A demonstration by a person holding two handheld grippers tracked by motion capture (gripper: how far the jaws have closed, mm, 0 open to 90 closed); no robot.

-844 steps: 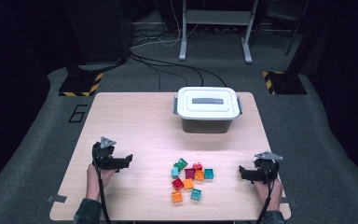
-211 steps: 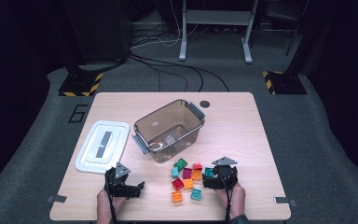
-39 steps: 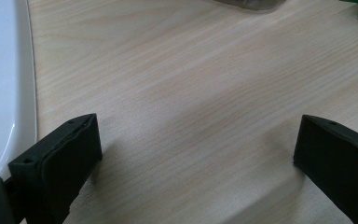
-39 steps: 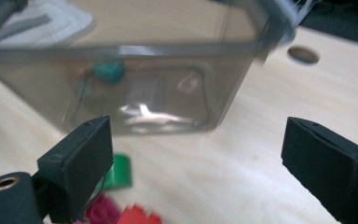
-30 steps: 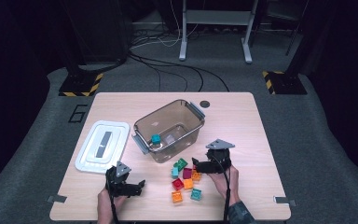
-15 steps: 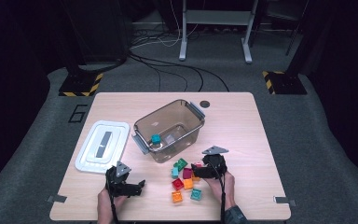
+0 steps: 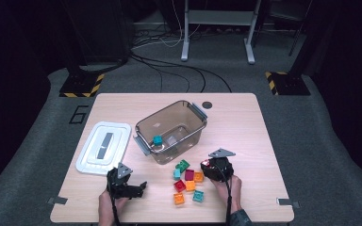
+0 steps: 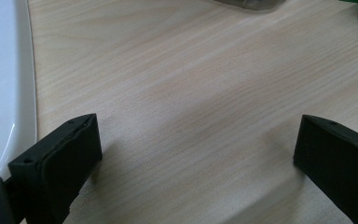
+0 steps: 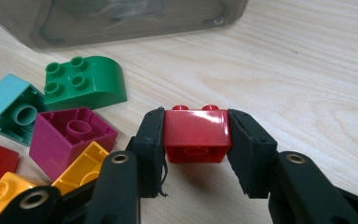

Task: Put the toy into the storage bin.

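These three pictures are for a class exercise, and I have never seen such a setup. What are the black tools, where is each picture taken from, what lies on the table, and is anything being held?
A person sits at a wooden table and holds a hand tool with two black jaws in each hand.

The high view looks down from above; the forearms come in at the bottom. The other two pictures come from small cameras riding on the tools, looking along their jaws.

On the table lie a white lid, a clear plastic box with a teal brick inside, and a cluster of coloured toy bricks near the person.

The left gripper rests with its jaws wide apart over bare wood beside the lid, holding nothing.

The right gripper has just closed its jaws on a red brick at the edge of the cluster.
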